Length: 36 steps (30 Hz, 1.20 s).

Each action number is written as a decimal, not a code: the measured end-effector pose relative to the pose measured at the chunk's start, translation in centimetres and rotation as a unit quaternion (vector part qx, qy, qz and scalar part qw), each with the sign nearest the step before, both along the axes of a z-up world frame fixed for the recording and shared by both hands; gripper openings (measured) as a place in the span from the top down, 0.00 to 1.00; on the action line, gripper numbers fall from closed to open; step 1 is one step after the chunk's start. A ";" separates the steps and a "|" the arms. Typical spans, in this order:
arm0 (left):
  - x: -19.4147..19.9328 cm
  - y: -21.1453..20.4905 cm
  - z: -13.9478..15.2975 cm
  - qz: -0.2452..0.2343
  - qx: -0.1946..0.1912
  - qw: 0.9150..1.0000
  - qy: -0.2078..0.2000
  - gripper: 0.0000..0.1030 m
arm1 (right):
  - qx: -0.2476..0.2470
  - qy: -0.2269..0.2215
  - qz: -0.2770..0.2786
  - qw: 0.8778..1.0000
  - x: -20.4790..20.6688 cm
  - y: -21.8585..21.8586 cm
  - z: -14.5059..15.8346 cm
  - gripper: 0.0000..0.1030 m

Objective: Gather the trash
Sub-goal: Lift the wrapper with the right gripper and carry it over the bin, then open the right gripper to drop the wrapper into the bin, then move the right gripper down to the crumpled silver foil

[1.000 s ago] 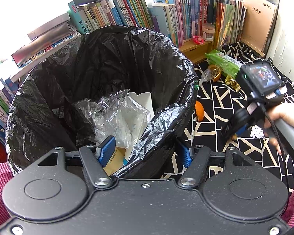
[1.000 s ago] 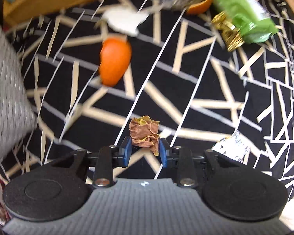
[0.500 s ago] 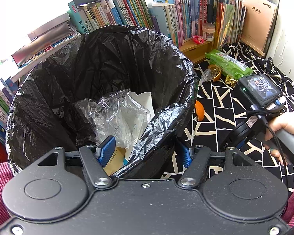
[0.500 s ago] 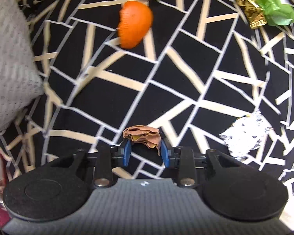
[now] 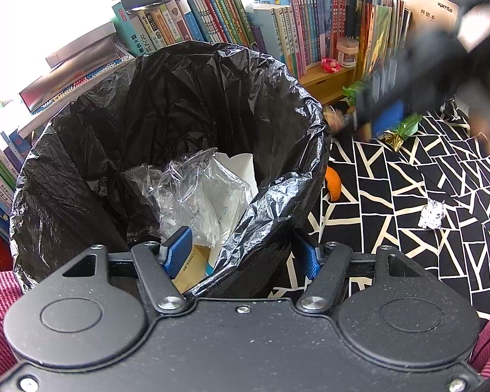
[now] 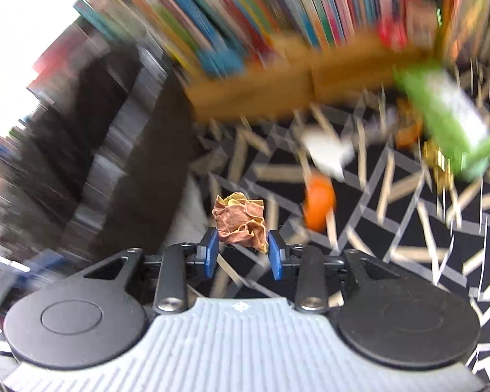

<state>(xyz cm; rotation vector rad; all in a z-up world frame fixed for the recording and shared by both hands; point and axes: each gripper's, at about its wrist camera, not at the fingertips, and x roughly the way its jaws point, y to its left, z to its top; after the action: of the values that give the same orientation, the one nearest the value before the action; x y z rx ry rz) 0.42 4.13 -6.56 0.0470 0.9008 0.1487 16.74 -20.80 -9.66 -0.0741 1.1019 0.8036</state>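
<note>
A bin lined with a black bag [image 5: 179,98] fills the left wrist view, holding clear plastic and white paper. My left gripper [image 5: 243,254] straddles its near rim, one finger inside and one outside, shut on the rim. My right gripper [image 6: 241,251] is shut on a crumpled brown wrapper [image 6: 240,219] and hangs above the patterned cloth [image 6: 408,228]. The view is blurred, with the dark bin [image 6: 140,163] to the left. In the left wrist view the right gripper [image 5: 385,114] is a dark blur just right of the bin's far rim.
On the black-and-cream cloth [image 5: 408,196] lie an orange peel [image 5: 333,183], a silver foil scrap [image 5: 432,215], a gold wrapper [image 5: 393,138] and a green packet [image 6: 447,121]. Rows of books [image 5: 277,26] on a wooden shelf stand behind.
My right gripper has lifted the brown wrapper off the cloth and swung up and left toward the bin. The left gripper and bin have stayed put.
</note>
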 end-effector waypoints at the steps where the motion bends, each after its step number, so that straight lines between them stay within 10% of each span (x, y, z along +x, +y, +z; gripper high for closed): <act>1: 0.0 0.0 0.0 0.000 0.000 1.000 0.000 0.37 | 0.022 -0.012 0.005 1.000 -0.4 0.0 1.6 0.61; 8: 0.1 0.1 0.0 0.000 -0.001 1.000 0.001 0.37 | 0.129 -0.026 0.103 0.986 -2.2 2.5 8.0 0.61; 17: -0.1 0.3 -0.1 0.000 -0.002 1.000 0.000 0.37 | 0.070 -0.011 0.190 0.979 -5.7 8.2 5.8 0.32; 36: -0.3 0.0 0.1 0.002 -0.002 1.000 0.001 0.36 | 0.102 -0.027 0.017 0.994 -2.0 -1.4 5.3 0.13</act>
<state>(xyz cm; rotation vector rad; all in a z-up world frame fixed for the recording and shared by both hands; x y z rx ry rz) 0.14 4.10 -6.46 0.0427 0.9030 0.1505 14.73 -22.23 -4.39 0.0578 0.9653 0.9358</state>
